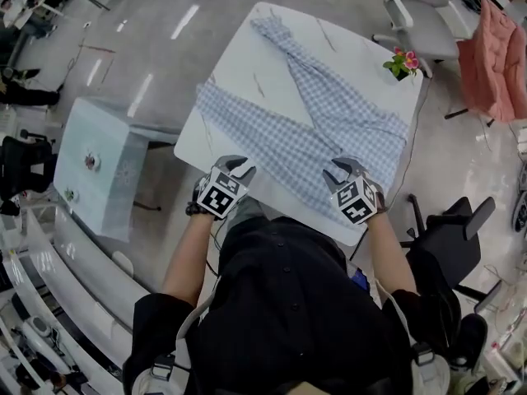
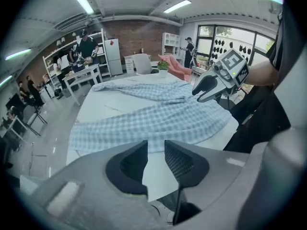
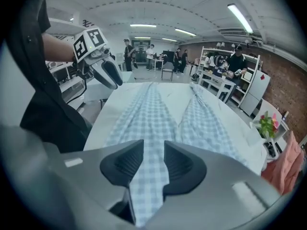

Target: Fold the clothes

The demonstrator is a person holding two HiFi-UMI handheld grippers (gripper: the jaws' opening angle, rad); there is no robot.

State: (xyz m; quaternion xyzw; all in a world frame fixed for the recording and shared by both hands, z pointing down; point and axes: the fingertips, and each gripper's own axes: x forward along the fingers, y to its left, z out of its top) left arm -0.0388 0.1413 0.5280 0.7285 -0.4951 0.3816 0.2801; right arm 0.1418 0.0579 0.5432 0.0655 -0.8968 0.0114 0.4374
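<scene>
the checked trousers (image 1: 346, 113) lie spread flat on the white worktop (image 1: 247, 56), the legs apart like a v. the left gripper (image 1: 237, 168) is at the near edge beside the cloth, its jaws a little open and empty. the right gripper (image 1: 346, 169) is over the near end of the trousers, its jaws a little open, and the cloth shows in the gap but is not pinched.

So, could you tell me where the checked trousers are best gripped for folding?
Probably the waist edge, from the near side of the table: the checked trousers lie flat with both legs fanning away, so the waist is the closest end.
</scene>
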